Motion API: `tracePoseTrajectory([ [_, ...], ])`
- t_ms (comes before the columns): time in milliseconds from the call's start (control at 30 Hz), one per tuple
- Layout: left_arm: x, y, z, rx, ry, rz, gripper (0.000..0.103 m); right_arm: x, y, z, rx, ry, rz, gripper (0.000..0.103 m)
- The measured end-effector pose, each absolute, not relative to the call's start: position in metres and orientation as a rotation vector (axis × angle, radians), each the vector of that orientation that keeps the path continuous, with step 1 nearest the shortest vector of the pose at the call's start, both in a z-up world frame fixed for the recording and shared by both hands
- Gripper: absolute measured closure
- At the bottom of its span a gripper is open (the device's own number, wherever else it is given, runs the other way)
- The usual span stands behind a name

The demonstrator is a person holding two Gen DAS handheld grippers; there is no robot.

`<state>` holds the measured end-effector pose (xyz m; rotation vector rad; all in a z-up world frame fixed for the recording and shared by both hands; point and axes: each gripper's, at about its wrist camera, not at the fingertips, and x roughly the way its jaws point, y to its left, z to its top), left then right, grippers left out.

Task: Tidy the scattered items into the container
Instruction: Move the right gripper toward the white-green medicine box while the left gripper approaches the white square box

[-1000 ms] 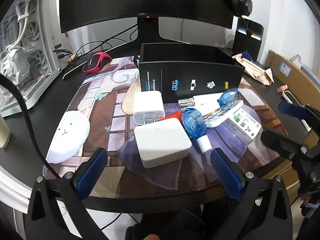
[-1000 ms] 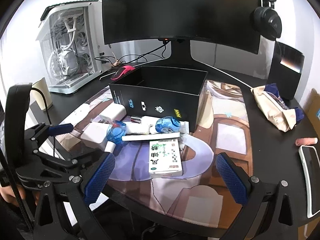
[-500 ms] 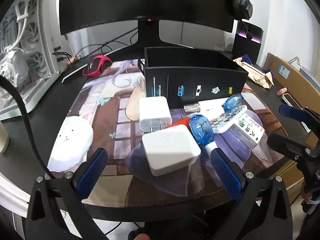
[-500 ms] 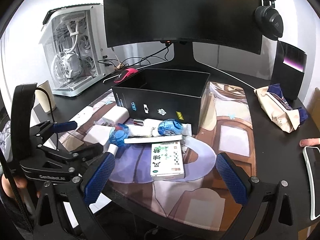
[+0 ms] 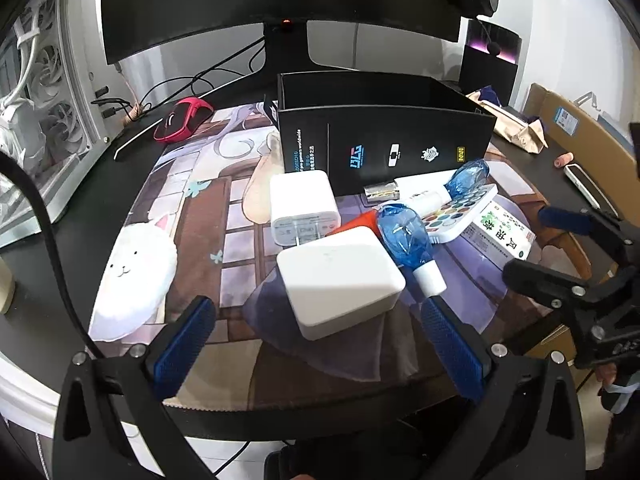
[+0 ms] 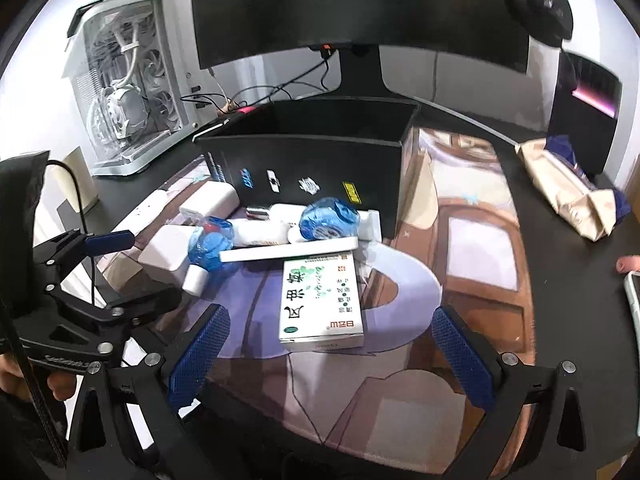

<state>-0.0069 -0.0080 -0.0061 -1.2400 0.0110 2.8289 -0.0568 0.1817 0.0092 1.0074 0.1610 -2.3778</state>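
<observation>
An open black box [image 5: 384, 148] [image 6: 304, 160] stands on the desk mat. Scattered items lie in front of it. A flat white box [image 5: 340, 280] sits between and just beyond the fingers of my open, empty left gripper [image 5: 320, 340]. Behind it are a white charger [image 5: 302, 206], two blue bottles [image 5: 404, 236] [image 6: 326, 220], a paint palette [image 5: 460, 216] and a white tube [image 6: 264, 230]. A green-and-white medicine box [image 6: 320, 304] [image 5: 502, 230] lies between and just ahead of the fingers of my open, empty right gripper [image 6: 328, 344].
A curved monitor [image 6: 360, 4] stands behind the box. A white PC case [image 6: 128, 92] is at the left, a red mouse [image 5: 182, 118] near it. A crumpled paper bag [image 6: 572, 192] and a phone [image 5: 586, 184] lie at the right. A white plush cat [image 5: 136, 276] lies on the mat.
Both grippers have moved closer to the items. The white box and the medicine box now sit larger and lower between the open fingers. Nothing has been grasped.
</observation>
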Motion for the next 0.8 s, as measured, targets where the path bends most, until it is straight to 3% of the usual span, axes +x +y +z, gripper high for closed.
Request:
tracePoseTrajectory([
  [300, -0.011, -0.015, -0.008, -1.272, 0.022, 2.833, 0.0, -0.069, 0.177, 0.002, 1.047, 0.156, -2.363, 0.0],
  [500, -0.015, -0.021, -0.01, -1.292, -0.012, 2.815, 0.0, -0.068, 0.165, -0.005, 1.023, 0.301, -2.406, 0.0],
  [800, -0.019, -0.022, -0.013, -1.306, -0.03, 2.778, 0.0, -0.068, 0.164, -0.006, 0.997, 0.304, -2.414, 0.001],
])
